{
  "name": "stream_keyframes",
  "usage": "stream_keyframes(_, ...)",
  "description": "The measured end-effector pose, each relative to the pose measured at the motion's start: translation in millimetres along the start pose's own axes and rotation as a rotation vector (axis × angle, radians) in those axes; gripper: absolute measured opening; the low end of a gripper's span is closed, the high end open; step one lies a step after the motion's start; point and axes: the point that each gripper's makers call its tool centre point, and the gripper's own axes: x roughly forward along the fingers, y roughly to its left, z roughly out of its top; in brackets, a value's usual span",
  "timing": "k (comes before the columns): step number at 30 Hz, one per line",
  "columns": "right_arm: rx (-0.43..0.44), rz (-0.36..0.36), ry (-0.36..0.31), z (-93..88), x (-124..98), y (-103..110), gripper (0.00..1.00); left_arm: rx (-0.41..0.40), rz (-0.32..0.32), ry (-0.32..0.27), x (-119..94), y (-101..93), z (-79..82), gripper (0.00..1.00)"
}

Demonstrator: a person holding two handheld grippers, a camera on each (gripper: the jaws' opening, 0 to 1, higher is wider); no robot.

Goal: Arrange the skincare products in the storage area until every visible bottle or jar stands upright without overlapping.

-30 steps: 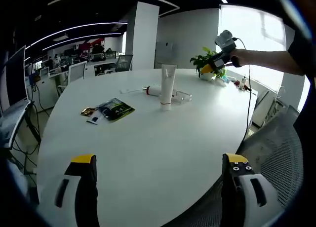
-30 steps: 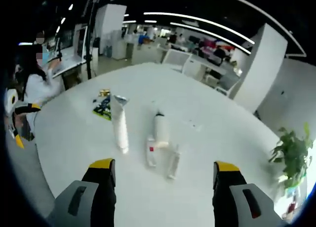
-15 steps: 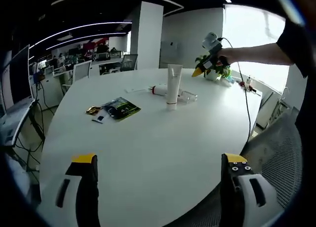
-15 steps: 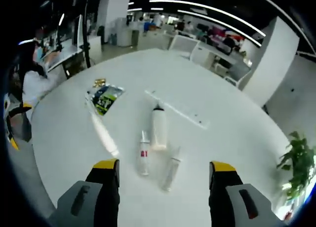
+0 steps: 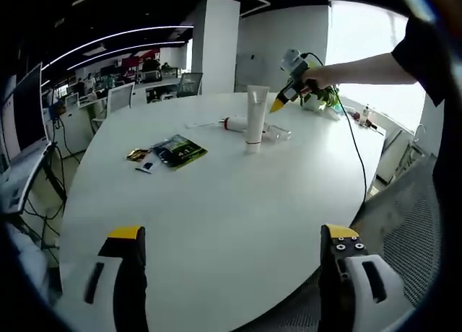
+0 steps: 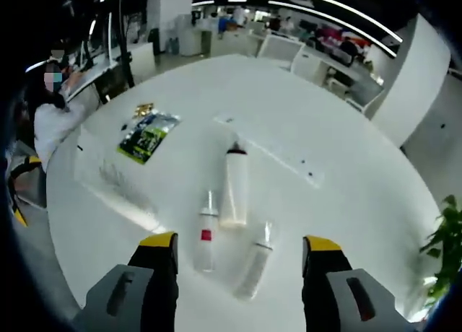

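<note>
A white tube [image 5: 255, 116] stands upright on its cap past the middle of the round white table [image 5: 238, 202]. Behind it lie a white bottle [image 5: 233, 123] and a clear bottle [image 5: 279, 134]. My right gripper [image 5: 283, 95] hovers above them, held by a person's arm. From above, three bottles lie on their sides: a white bottle [image 6: 234, 188] with a dark cap, a small red-labelled bottle [image 6: 206, 235] and a clear bottle [image 6: 255, 266]. The tube [image 6: 119, 188] is a pale blur to their left. My right gripper [image 6: 240, 244] is open over them. My left gripper [image 5: 232, 235] is open at the near edge.
A green and black packet [image 5: 179, 151] and a small gold item [image 5: 134, 155] lie left of the tube. A thin white strip [image 6: 268, 150] lies beyond the bottles. A potted plant [image 5: 326, 98] stands at the far edge. A person [image 6: 49, 119] sits beside the table.
The right gripper has moved in and lower over the lying bottles, which now sit between its jaws in its view. The left gripper's view has shifted only slightly.
</note>
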Motion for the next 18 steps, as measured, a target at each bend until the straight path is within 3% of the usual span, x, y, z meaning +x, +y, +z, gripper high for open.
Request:
stream_keyframes(13,0.045,0.066,0.037,12.1,41.5,1.1,0.54,0.003,-0.008,0.055,3.9,-1.6,-9.5,0.92)
stream_keyframes(18,0.033,0.085,0.069,13.6,55.3,2.6,0.54,0.004,-0.003,0.07,4.5,-0.5,-12.4,0.92)
